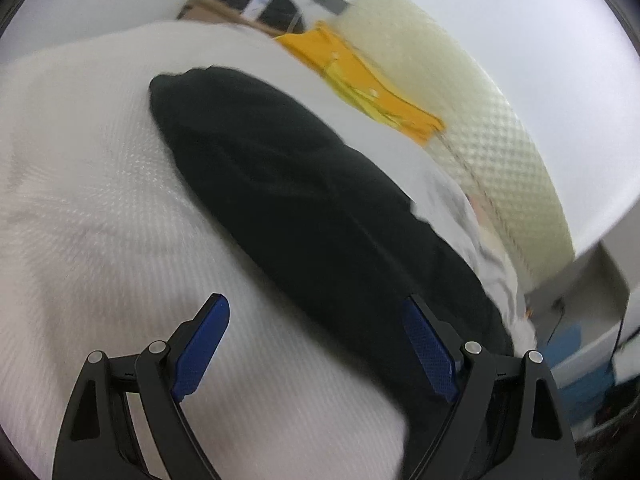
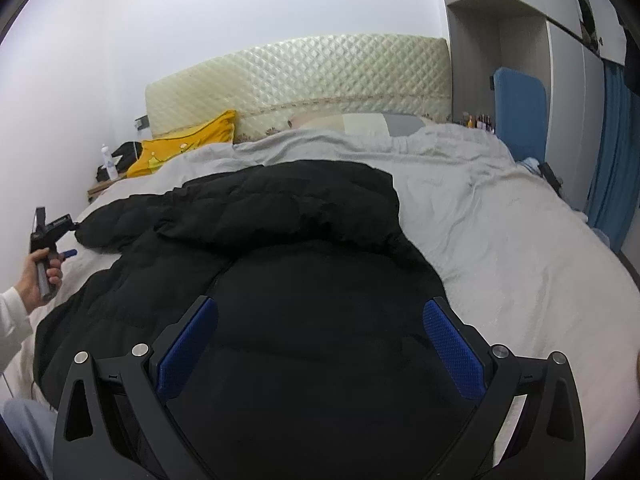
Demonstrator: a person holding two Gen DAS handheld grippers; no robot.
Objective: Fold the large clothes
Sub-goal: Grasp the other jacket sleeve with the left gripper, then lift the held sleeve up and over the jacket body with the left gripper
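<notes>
bedroom scene: wide bed [image 2: 520, 240] with a pale grey cover, quilted cream headboard [image 2: 304, 76] at 12 o'clock, yellow pillow [image 2: 188, 142] at 10 o'clock, blue chair [image 2: 520, 116] at 2 o'clock.

black puffer jacket [image 2: 280, 240] lies spread on the bed, from centre out toward 9 o'clock in the right wrist view; one part looks already lapped over near the middle, so my read is the fold is early to midway.

right tongs [image 2: 320, 344] spread wide, nothing pinched, hovering over the jacket's near edge. left tongs [image 1: 316, 340] also spread and empty, above the bed cover just beside the jacket's edge; that view is motion-blurred. left hand [image 2: 42, 270] shows at 9 o'clock in the right view, gripping its tool beside the jacket's far end.

handling guess: padded, bulky, light for its size, soft, shell probably slick. it'll spring back and slide. pinch a seam or hem, not the puffy quilting, one grip at each end.
</notes>
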